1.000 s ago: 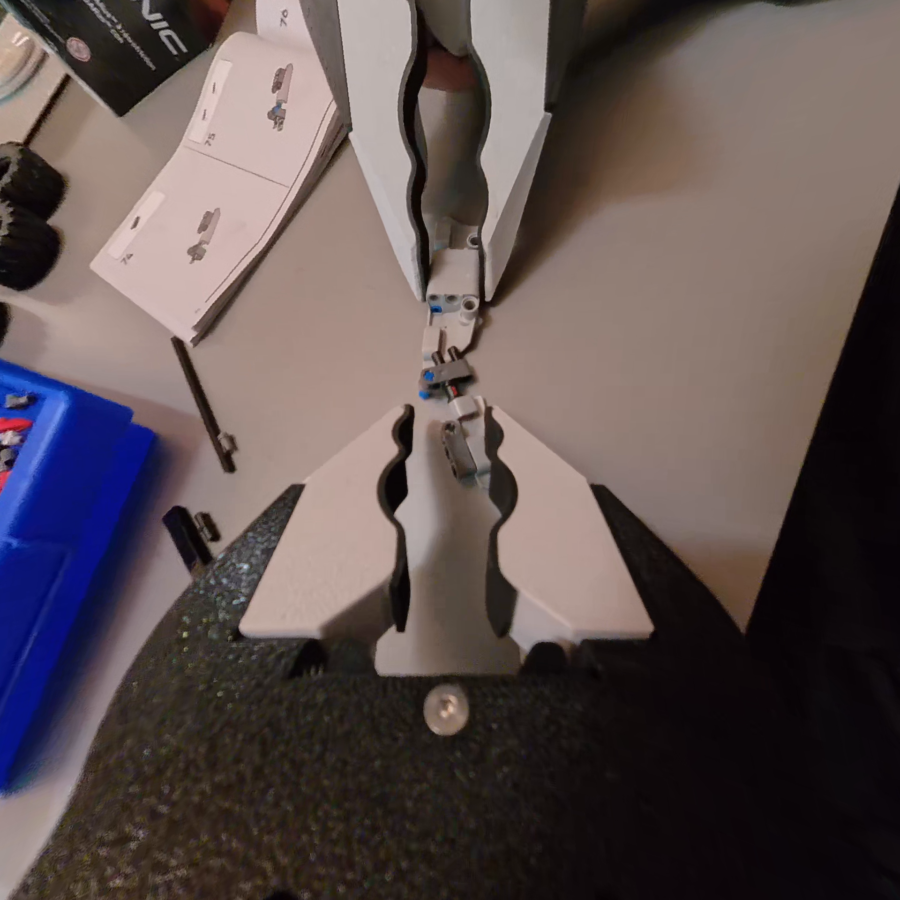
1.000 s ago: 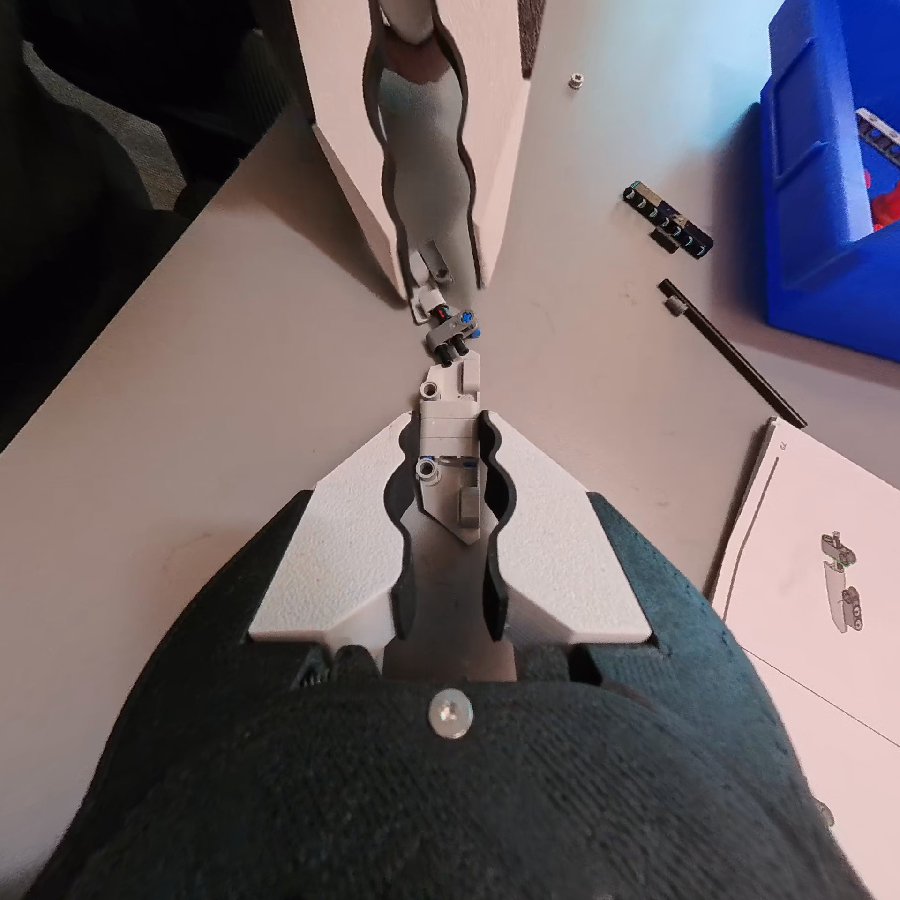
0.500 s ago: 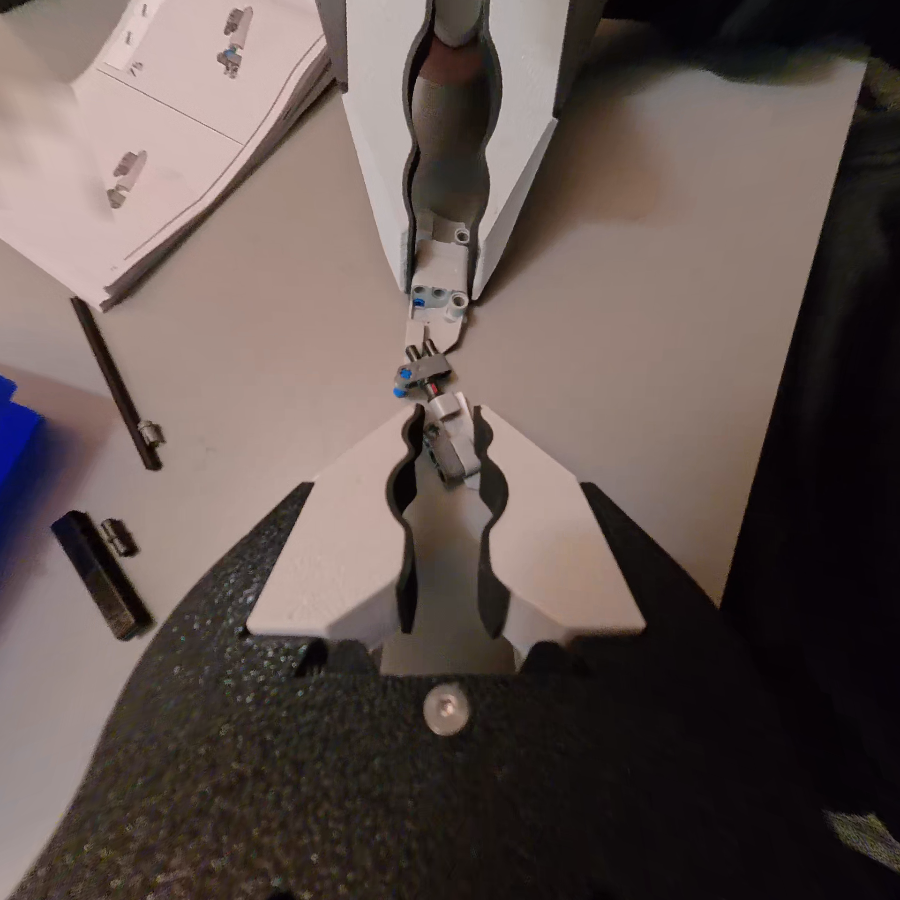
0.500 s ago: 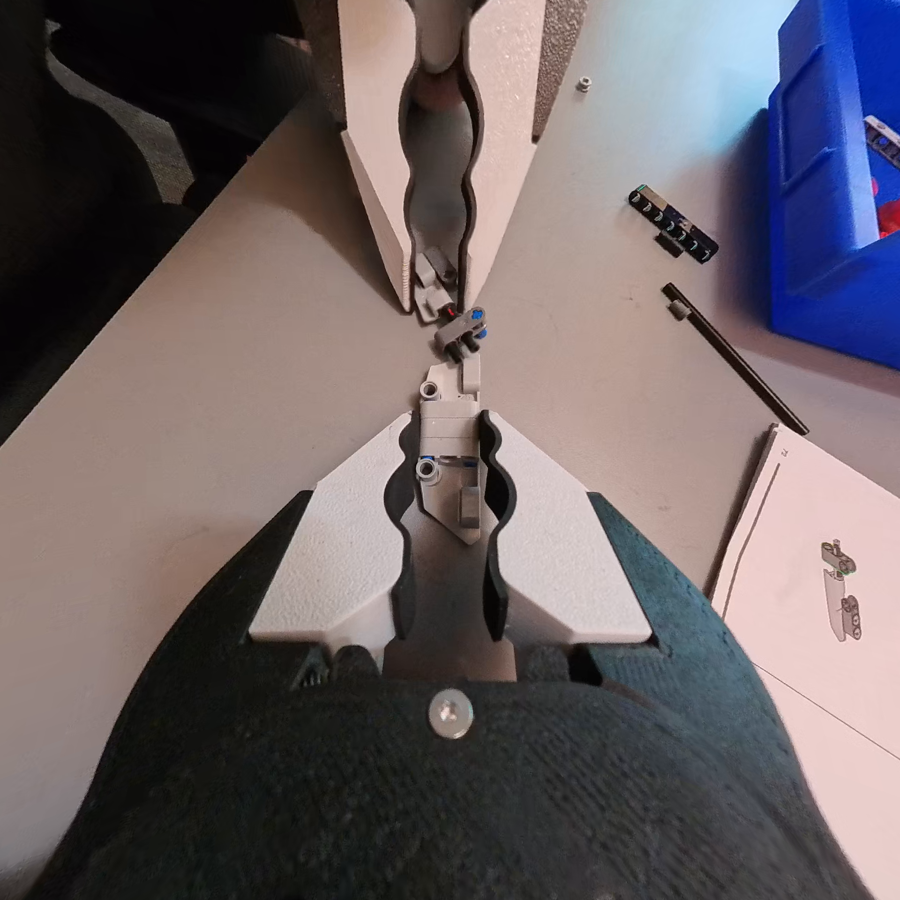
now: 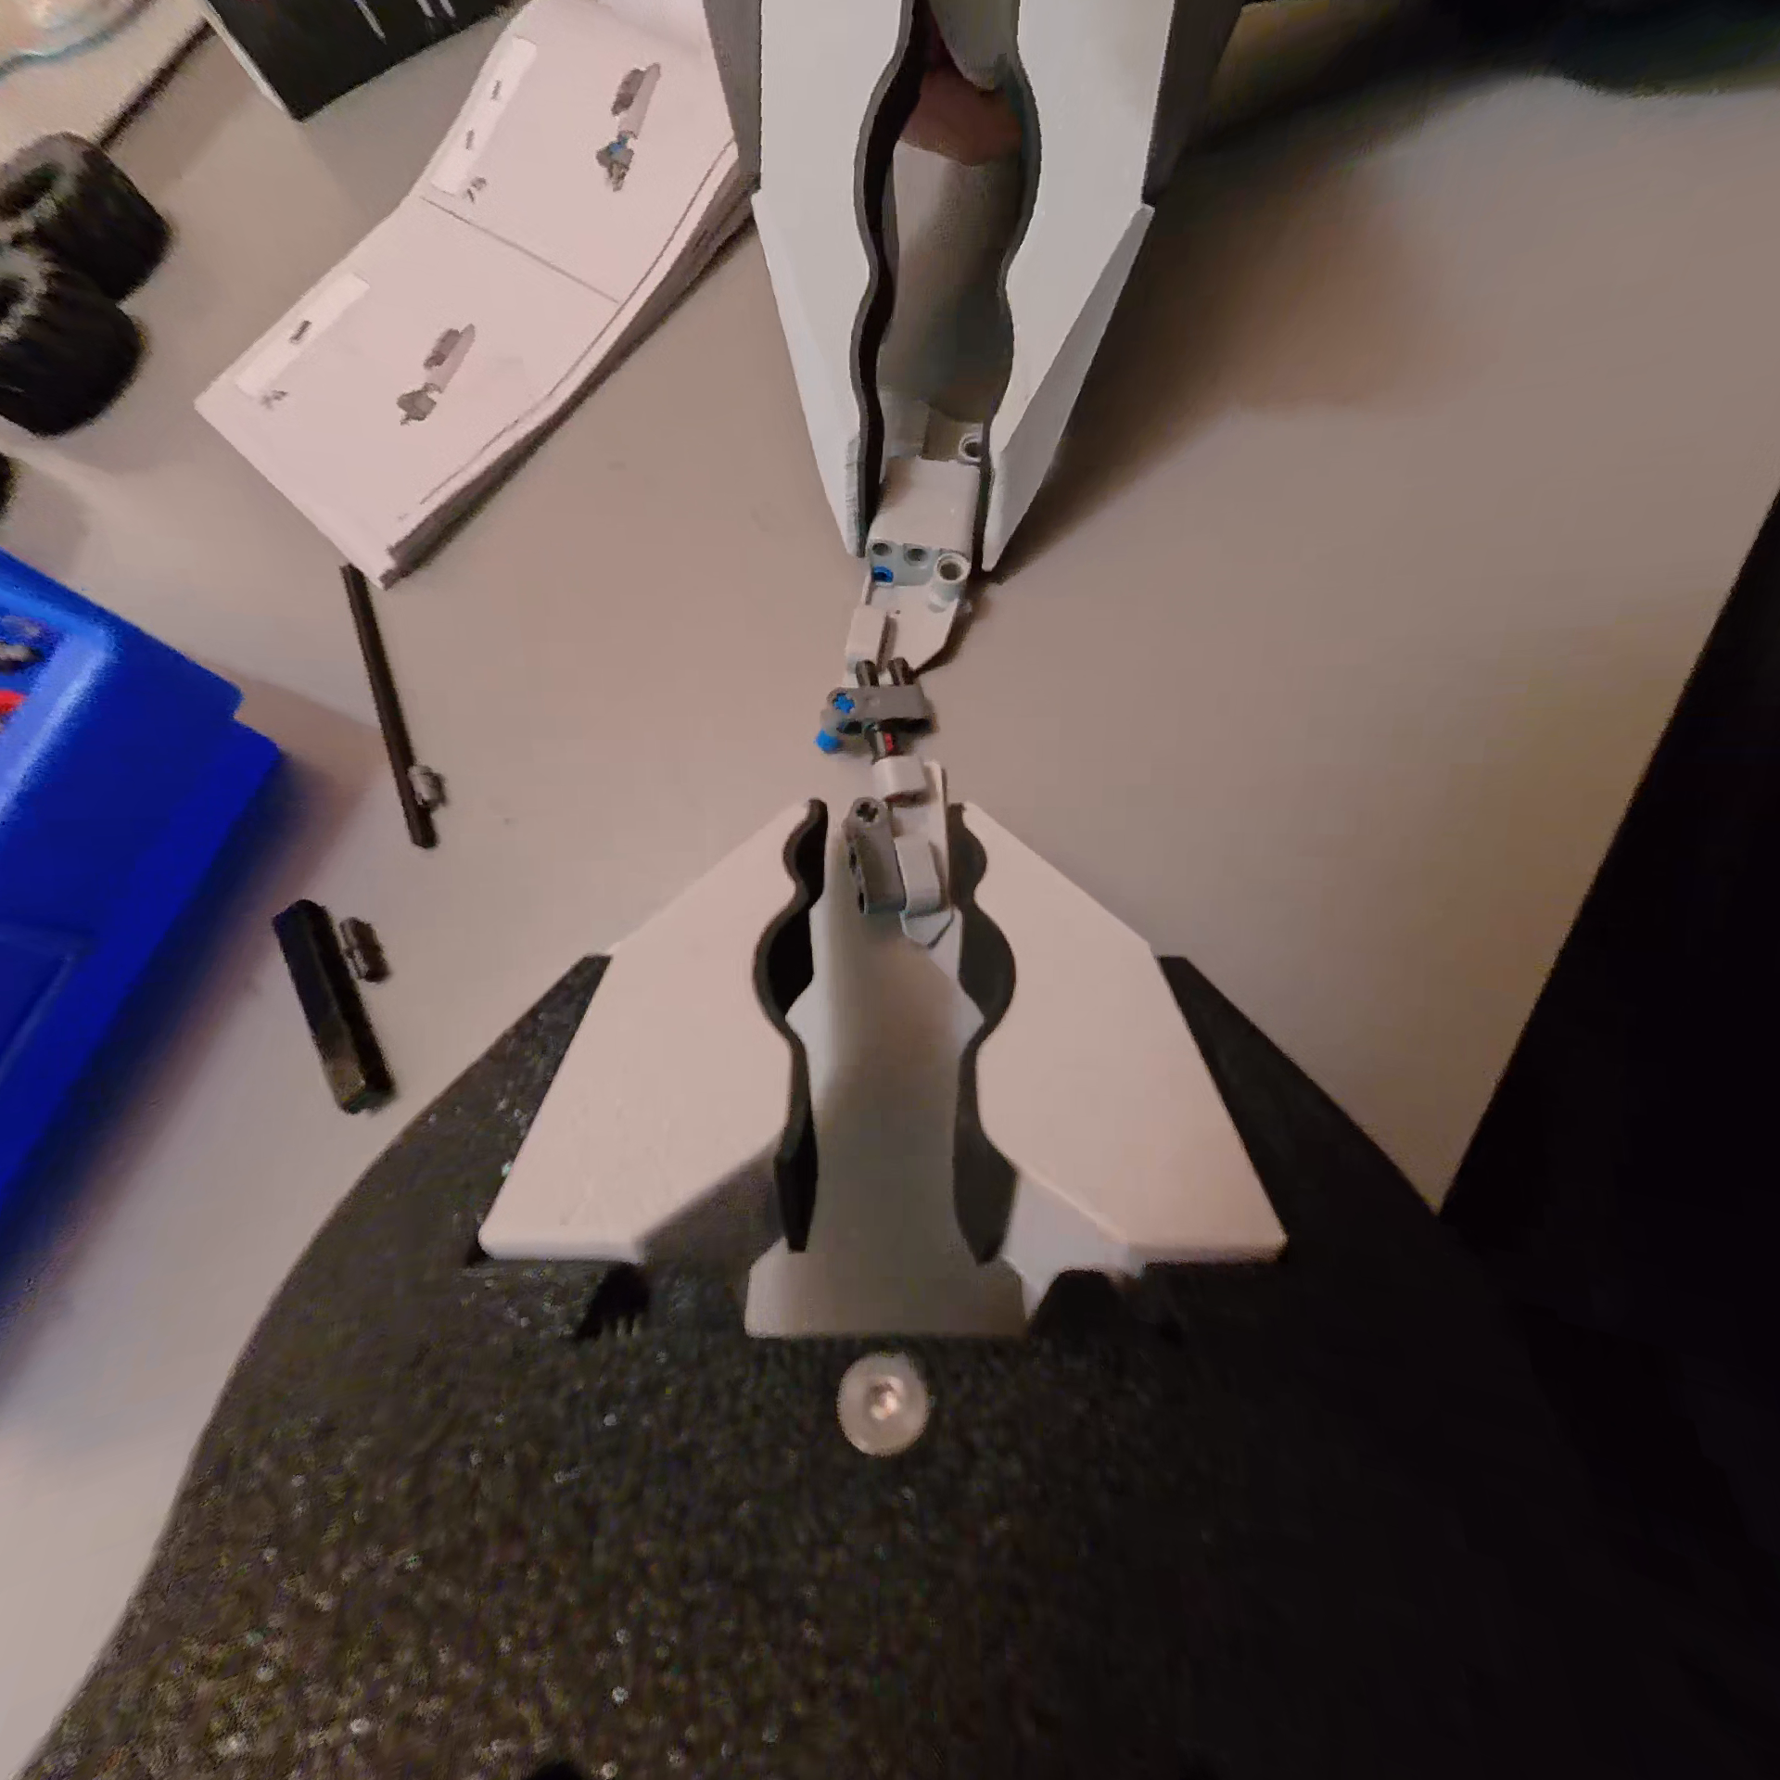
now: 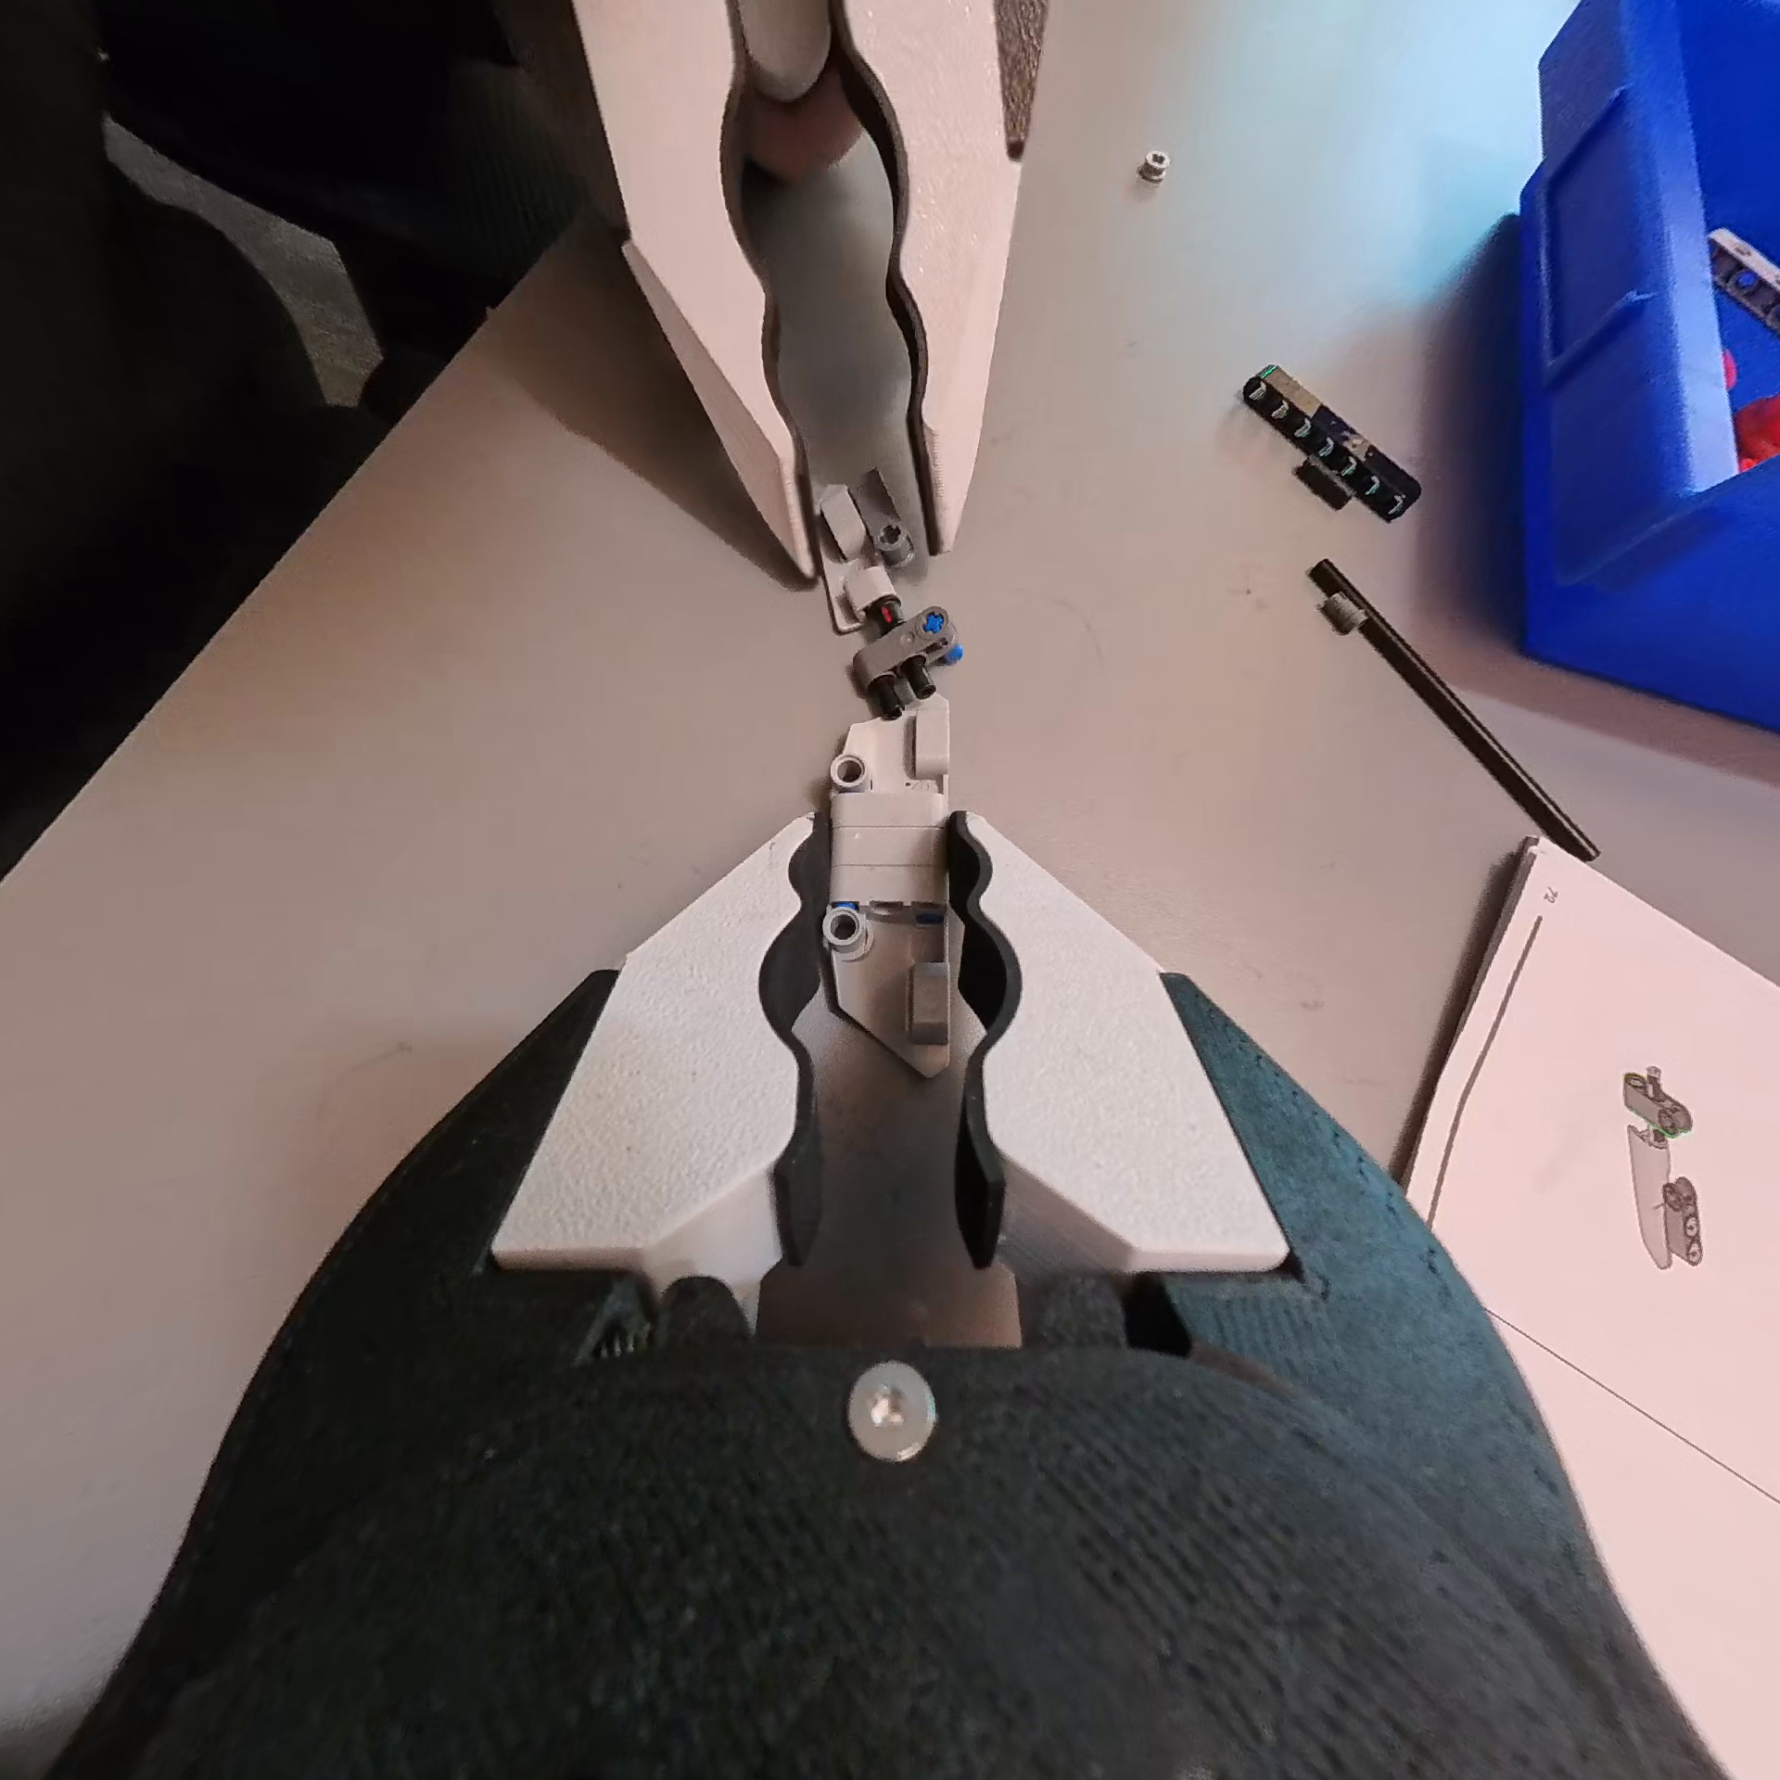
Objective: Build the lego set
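My left gripper (image 5: 891, 814) is shut on a small grey connector assembly (image 5: 901, 867), pressed against its right finger. A red axle joins it to a dark grey beam (image 5: 881, 715) with blue and black pins. My right gripper (image 6: 881, 819) is shut on a light grey panel piece (image 6: 886, 867). The two grippers face each other tip to tip above the table. The beam's black pins (image 6: 905, 686) point at the panel's end, and I cannot tell if they touch it. The right gripper (image 5: 920, 568) shows at the top of the left wrist view, and the left gripper (image 6: 872, 568) at the top of the right wrist view.
A blue parts bin (image 5: 96, 867) (image 6: 1657, 385) and an open instruction booklet (image 5: 462, 318) (image 6: 1589, 1156) lie to one side. A black axle (image 5: 385, 713), a black beam (image 5: 327, 1002) and black tyres (image 5: 67, 289) are on the table. The table edge (image 6: 289, 501) is close by. My right fingertips sit around 6 cm from my left ones. The black axle (image 5: 385, 713) is about equally far from each gripper, around 12 cm. It is also in sight in the right wrist view (image 6: 1434, 688).
My left gripper swung and tilted a little with its assembly, then came back. The beam's black pins stay at the panel's end. The right gripper has held still.
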`<action>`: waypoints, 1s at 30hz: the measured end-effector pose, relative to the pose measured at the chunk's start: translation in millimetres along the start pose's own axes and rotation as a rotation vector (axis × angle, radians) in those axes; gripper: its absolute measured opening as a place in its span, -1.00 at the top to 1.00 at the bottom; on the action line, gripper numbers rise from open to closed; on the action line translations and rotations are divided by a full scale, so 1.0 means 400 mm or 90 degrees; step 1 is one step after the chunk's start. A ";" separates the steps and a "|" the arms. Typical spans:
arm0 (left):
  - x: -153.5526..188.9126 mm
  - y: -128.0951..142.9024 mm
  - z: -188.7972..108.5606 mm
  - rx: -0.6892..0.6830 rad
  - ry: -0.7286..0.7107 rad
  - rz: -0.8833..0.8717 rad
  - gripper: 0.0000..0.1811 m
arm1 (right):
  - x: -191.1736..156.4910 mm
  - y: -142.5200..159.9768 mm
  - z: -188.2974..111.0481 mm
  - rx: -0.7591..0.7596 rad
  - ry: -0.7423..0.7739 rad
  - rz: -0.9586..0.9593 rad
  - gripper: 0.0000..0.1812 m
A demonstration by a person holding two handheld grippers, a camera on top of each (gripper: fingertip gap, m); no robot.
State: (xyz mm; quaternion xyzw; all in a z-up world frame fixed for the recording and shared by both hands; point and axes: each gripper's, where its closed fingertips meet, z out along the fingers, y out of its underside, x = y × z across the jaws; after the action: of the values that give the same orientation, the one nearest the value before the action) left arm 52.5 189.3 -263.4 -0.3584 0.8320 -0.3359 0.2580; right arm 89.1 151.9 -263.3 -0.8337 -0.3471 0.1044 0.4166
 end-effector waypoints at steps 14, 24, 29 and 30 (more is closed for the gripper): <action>0.001 -0.020 0.037 -0.008 0.023 0.016 0.83 | 0.000 0.000 0.000 0.000 0.003 -0.004 0.75; 0.006 -0.027 0.032 -0.001 0.050 0.026 0.83 | 0.000 0.000 0.001 -0.001 0.004 -0.005 0.75; 0.003 -0.037 0.030 0.006 0.056 0.033 0.93 | 0.000 0.000 0.001 -0.001 0.004 -0.005 0.75; 0.001 -0.038 0.032 0.004 0.057 0.033 0.93 | 0.000 0.000 0.001 -0.001 0.004 -0.005 0.75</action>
State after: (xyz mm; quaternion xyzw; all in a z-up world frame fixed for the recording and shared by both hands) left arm 67.0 176.4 -260.3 -0.3202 0.8506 -0.3476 0.2306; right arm 89.1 152.0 -263.6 -0.8329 -0.3491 0.1000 0.4176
